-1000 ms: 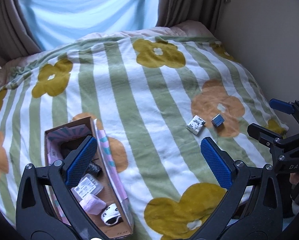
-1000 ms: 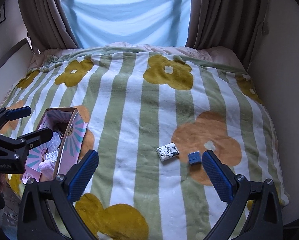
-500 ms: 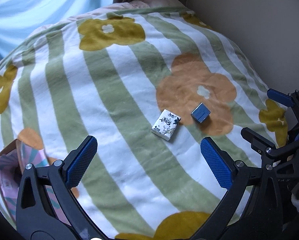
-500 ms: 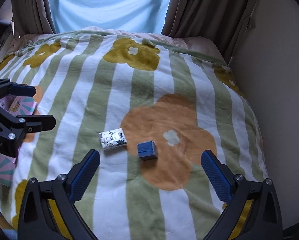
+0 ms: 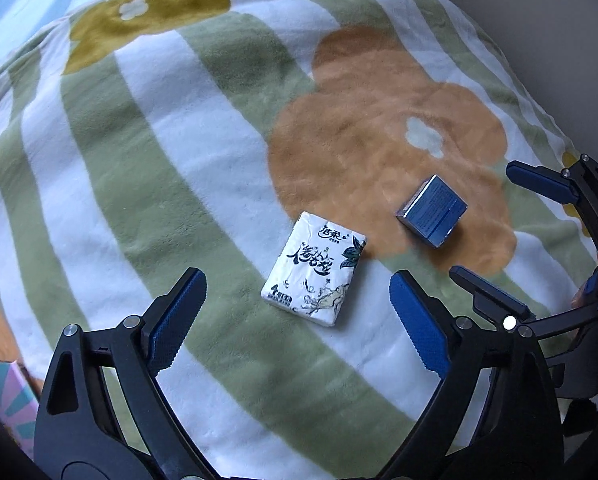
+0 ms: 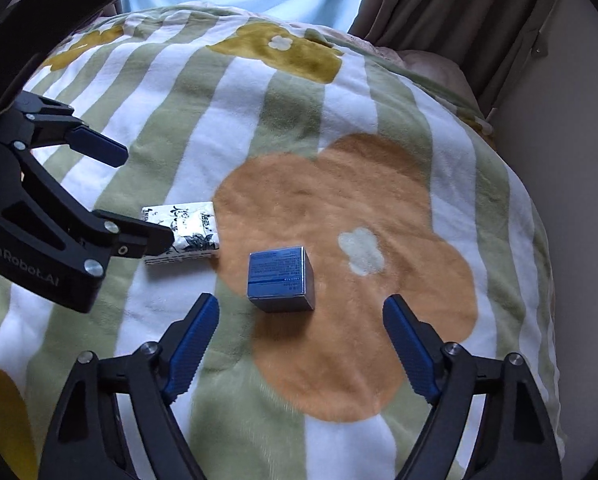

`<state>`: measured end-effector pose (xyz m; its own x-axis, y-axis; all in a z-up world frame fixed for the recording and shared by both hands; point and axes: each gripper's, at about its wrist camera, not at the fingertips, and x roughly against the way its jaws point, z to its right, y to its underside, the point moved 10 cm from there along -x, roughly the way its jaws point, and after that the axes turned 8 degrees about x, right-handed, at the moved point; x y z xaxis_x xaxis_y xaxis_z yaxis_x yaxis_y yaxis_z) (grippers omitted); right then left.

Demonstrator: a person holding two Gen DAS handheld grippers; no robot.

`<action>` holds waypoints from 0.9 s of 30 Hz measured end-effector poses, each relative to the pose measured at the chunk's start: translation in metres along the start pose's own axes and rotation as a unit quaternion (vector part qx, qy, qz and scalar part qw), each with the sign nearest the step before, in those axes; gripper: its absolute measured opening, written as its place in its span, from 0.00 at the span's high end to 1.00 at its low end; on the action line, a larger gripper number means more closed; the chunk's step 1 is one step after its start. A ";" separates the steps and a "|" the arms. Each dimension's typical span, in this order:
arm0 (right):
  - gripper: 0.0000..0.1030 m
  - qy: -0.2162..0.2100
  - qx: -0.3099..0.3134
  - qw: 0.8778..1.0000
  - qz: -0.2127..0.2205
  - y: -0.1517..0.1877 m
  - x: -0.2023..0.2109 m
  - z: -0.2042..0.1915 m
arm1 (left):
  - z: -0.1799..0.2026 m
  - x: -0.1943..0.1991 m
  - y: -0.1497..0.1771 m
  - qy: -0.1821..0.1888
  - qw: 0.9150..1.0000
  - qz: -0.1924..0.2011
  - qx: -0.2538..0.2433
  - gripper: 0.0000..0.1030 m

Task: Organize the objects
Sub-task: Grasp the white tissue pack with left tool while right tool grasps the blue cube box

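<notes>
A white tissue pack (image 5: 315, 271) with black lettering lies flat on the striped flowered blanket (image 5: 179, 168). My left gripper (image 5: 295, 312) is open and hovers just short of it, the pack between and ahead of its blue pads. A small blue box (image 6: 281, 278) sits on the orange flower to the pack's right. My right gripper (image 6: 301, 344) is open just short of the box. The box also shows in the left wrist view (image 5: 432, 211), the pack in the right wrist view (image 6: 187, 232), partly hidden by the left gripper (image 6: 139, 196).
A corner of the patterned cardboard box (image 5: 3, 404) shows at the lower left. A beige wall (image 6: 559, 128) runs along the bed's right side. Curtains (image 6: 439, 0) and a window stand behind the bed's far end.
Both grippers have moved forward and down toward the pack and the blue box, which now look much larger. The cardboard box has slid almost out of view. Both grippers stay open.
</notes>
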<state>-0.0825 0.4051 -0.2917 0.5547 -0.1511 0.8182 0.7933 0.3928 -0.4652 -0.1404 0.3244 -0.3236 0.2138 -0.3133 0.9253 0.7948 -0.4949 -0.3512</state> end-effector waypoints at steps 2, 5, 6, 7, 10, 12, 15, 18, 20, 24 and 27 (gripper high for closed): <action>0.28 -0.006 0.012 1.000 0.002 -0.001 -0.011 -0.004 | 0.002 -0.012 -0.002 0.000 1.000 -0.005 -0.008 0.14; 0.30 -0.012 0.024 1.000 0.006 -0.004 -0.023 -0.008 | 0.004 -0.025 -0.004 0.008 1.000 -0.015 -0.014 0.19; 0.32 -0.013 0.028 1.000 0.006 -0.004 -0.026 -0.010 | 0.006 -0.030 -0.004 0.013 1.000 -0.020 -0.015 0.19; 0.34 -0.014 0.034 0.999 0.006 -0.004 -0.030 -0.011 | 0.006 -0.034 -0.004 0.016 0.999 -0.026 -0.014 0.20; 0.38 -0.012 0.054 0.998 0.006 -0.004 -0.038 -0.016 | 0.007 -0.043 -0.001 0.025 0.999 -0.038 -0.010 0.28; 0.42 -0.006 0.068 0.998 0.004 -0.004 -0.042 -0.017 | 0.006 -0.046 0.000 0.021 0.999 -0.039 -0.016 0.32; 0.51 -0.012 0.073 0.997 0.001 -0.004 -0.045 -0.017 | 0.007 -0.049 0.001 0.016 0.999 -0.041 -0.028 0.42; 0.64 -0.016 0.072 0.997 -0.008 -0.002 -0.050 -0.016 | 0.005 -0.051 0.000 0.013 0.999 -0.041 -0.032 0.52; 0.64 -0.020 0.060 0.998 -0.010 -0.002 -0.051 -0.013 | 0.004 -0.050 -0.001 0.018 0.999 -0.040 -0.030 0.53; 0.65 -0.022 0.045 0.999 -0.012 -0.003 -0.051 -0.011 | 0.004 -0.049 -0.001 0.020 0.998 -0.039 -0.035 0.53; 0.65 -0.021 0.047 0.999 -0.011 -0.004 -0.048 -0.012 | 0.003 -0.045 -0.003 0.018 0.999 -0.039 -0.031 0.53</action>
<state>-0.1088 0.3998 -0.3329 0.5244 -0.1234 0.8425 0.7772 0.4736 -0.4144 -0.1504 0.3423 -0.3641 0.1316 -0.3009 0.9445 0.7711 -0.5678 -0.2883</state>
